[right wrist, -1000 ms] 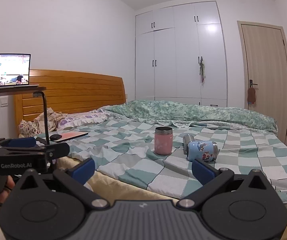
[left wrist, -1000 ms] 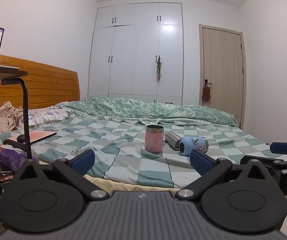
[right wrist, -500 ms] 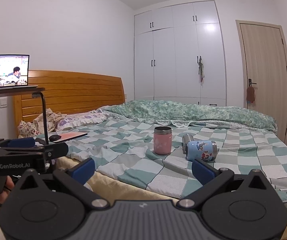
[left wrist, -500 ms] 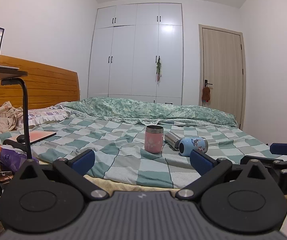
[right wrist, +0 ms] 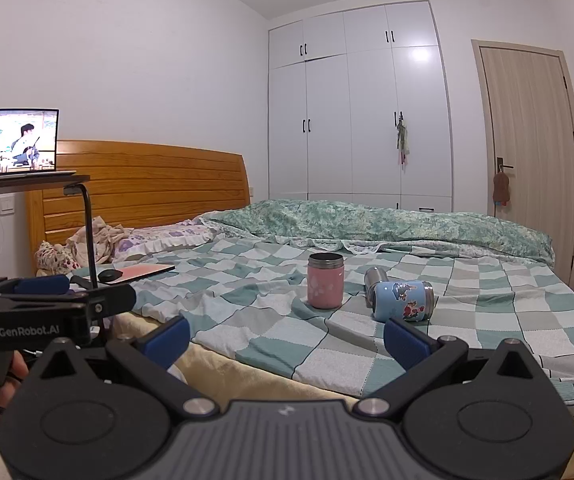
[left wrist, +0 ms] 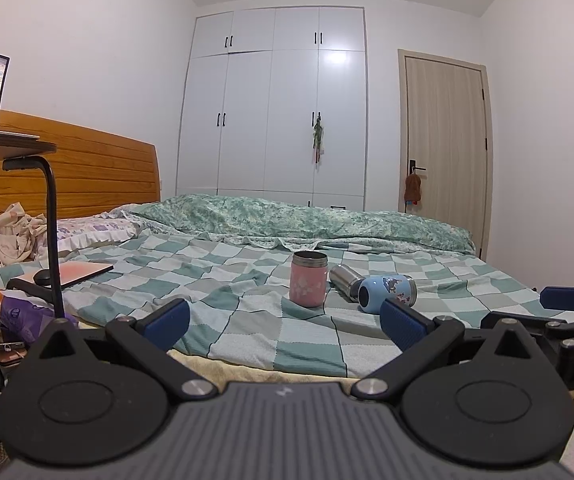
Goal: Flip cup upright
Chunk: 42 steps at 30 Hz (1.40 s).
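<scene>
A pink cup (left wrist: 308, 278) stands upright on the checked bedspread; it also shows in the right wrist view (right wrist: 325, 280). To its right a blue cup (left wrist: 387, 288) lies on its side, as does a steel cup (left wrist: 345, 277) just behind it. In the right wrist view the blue cup (right wrist: 403, 300) and the steel cup (right wrist: 374, 277) lie the same way. My left gripper (left wrist: 285, 320) is open and empty, well short of the cups. My right gripper (right wrist: 286, 332) is open and empty, also short of the bed edge.
The bed (left wrist: 247, 320) fills the middle. A laptop stand pole (left wrist: 53, 240) and a pink notebook with a mouse (left wrist: 79, 270) sit at the left. The quilt (left wrist: 307, 220) is bunched at the far side. Wardrobe and door stand behind.
Both grippers have drifted slightly; the view has shifted a little. The cups have not moved.
</scene>
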Available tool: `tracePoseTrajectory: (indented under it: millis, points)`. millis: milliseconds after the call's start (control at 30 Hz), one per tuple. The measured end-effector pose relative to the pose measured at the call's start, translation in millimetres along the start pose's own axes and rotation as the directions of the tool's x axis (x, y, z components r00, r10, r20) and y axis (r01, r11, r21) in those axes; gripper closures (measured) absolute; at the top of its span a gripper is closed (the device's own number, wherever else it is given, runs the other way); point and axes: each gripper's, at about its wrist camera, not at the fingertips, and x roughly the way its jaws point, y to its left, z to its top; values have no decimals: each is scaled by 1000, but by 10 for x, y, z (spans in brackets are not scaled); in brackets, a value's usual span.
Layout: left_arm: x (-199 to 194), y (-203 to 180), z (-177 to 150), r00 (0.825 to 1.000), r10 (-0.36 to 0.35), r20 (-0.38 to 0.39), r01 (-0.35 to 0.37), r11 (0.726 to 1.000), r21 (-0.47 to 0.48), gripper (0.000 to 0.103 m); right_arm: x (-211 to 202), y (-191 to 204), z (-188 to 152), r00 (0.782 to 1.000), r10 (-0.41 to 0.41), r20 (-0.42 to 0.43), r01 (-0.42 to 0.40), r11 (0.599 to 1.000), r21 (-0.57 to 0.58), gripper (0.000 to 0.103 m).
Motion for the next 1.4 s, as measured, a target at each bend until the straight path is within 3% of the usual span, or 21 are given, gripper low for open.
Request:
tracePoseTrajectory:
  millis: [1400]
  points:
    - [-9,8,24,1000,9,11,-9,1000,-3,0,-41,-13,27,1000,-7,18,7,1000,-6,0]
